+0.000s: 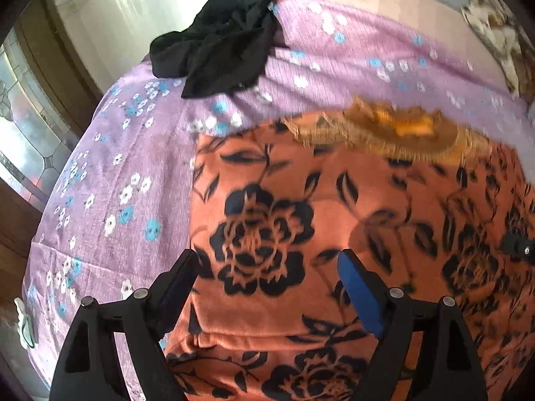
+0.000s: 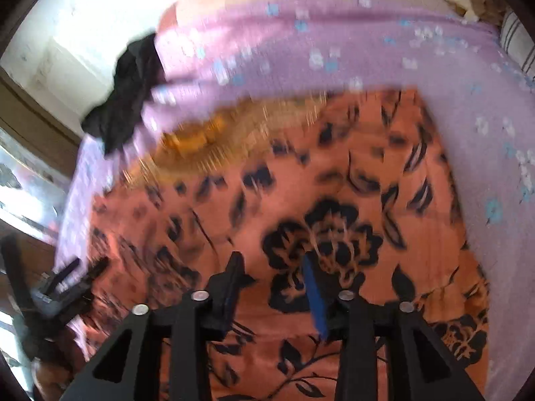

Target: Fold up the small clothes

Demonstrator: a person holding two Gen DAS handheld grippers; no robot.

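In the left wrist view, a lilac bedspread (image 1: 110,173) with small white and blue flowers fills the left and top of the frame. A crumpled black garment (image 1: 217,40) lies on it at upper centre. The orange garment with black roses (image 1: 301,207) spreads flat across the centre and right, its golden-brown embroidered neckline (image 1: 384,130) at the far edge. The left gripper (image 1: 267,260) sits at lower centre with its jaws wide apart and nothing between them; the orange cloth lies below and ahead of the tips, whether touched I cannot tell.

In the blurred right wrist view, the left gripper shows at the lower left edge, over the garment's left border. The black garment sits at upper left, the orange one across the centre. The right gripper (image 2: 272,260) at lower centre has its jaws partly apart, gripping nothing, above a black rose.
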